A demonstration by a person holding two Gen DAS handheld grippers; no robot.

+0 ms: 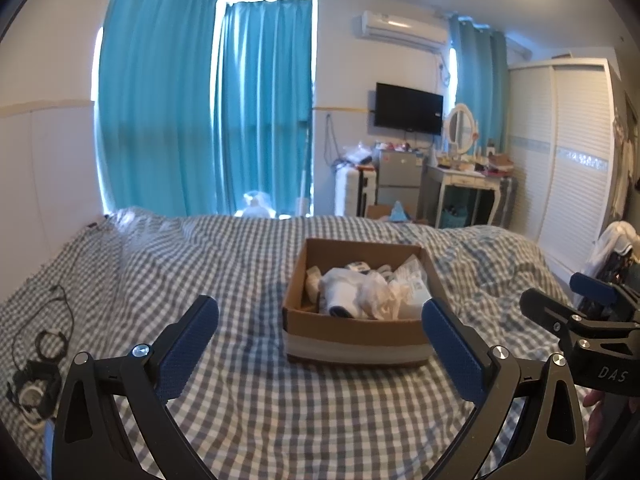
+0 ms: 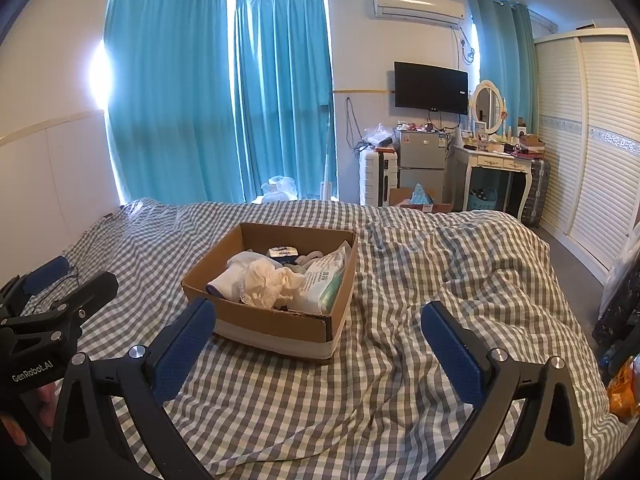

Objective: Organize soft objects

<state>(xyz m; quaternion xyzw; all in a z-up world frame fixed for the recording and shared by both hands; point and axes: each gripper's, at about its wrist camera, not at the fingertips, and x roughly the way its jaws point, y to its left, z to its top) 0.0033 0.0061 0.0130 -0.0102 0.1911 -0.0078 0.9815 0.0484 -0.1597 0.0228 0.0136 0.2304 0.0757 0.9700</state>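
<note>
In the left wrist view, the left gripper (image 1: 320,320) fills the lower part of the frame, its blue-padded fingers (image 1: 188,344) spread wide apart and holding nothing. Between them, at the centre of the frame, a cardboard box (image 1: 352,334) sits on the bed (image 1: 200,260) with its grey-and-white checked cover. Inside the box lie soft objects: a white sock (image 1: 340,292) with a dark toe, a crumpled pale cloth (image 1: 380,294) and a wipes packet (image 1: 414,284). At the lower left, a black cable and headset (image 1: 38,360) rest on the cover. The right gripper (image 1: 588,320) enters from the right edge.

In the right wrist view, the right gripper (image 2: 318,320) occupies the bottom, fingers (image 2: 450,344) likewise wide apart and empty. The cardboard box (image 2: 276,322) lies left of centre, just beyond the left-hand finger, with the sock (image 2: 232,276), cloth (image 2: 272,280) and wipes packet (image 2: 324,280) in it. The left gripper (image 2: 68,280) shows at the left edge; I cannot tell its finger gap from here.
</note>
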